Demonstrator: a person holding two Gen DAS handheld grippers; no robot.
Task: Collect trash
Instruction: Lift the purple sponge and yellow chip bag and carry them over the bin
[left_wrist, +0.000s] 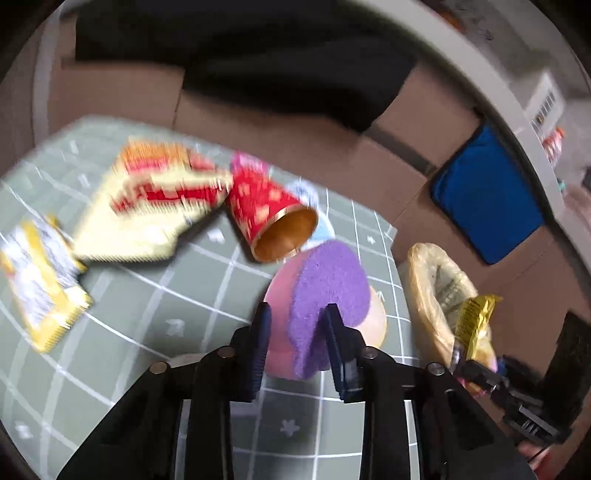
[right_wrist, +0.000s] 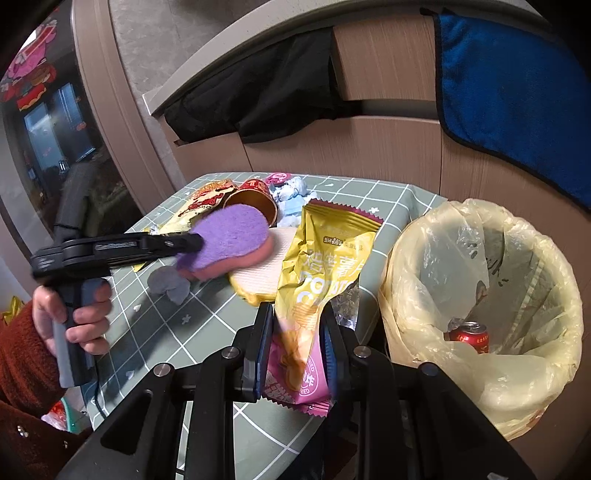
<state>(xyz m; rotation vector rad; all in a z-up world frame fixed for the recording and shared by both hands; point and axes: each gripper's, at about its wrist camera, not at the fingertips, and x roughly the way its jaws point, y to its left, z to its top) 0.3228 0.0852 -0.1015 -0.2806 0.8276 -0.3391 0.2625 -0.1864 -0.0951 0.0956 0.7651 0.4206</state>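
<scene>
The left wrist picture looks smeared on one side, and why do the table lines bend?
Left wrist view: motion blur smears the snack packets, while the purple sponge stays fairly sharp. Right wrist view: crisp throughout. Both views: the fisheye lens bows the tablecloth grid and darkens the corners.

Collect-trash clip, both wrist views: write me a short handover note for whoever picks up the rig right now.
Right gripper: shut on a yellow and pink chip bag, lifted beside the lined bin.
Left gripper: jaws around a purple and pink sponge; a firm grip is not certain.
Done: a red can lies in the bin.
Left on the green checked table: a red paper cup on its side, a yellow and red snack bag, a yellow and white wrapper, a pale blue wad, a grey scrap.
Next: probably drop the chip bag in the bin.
</scene>
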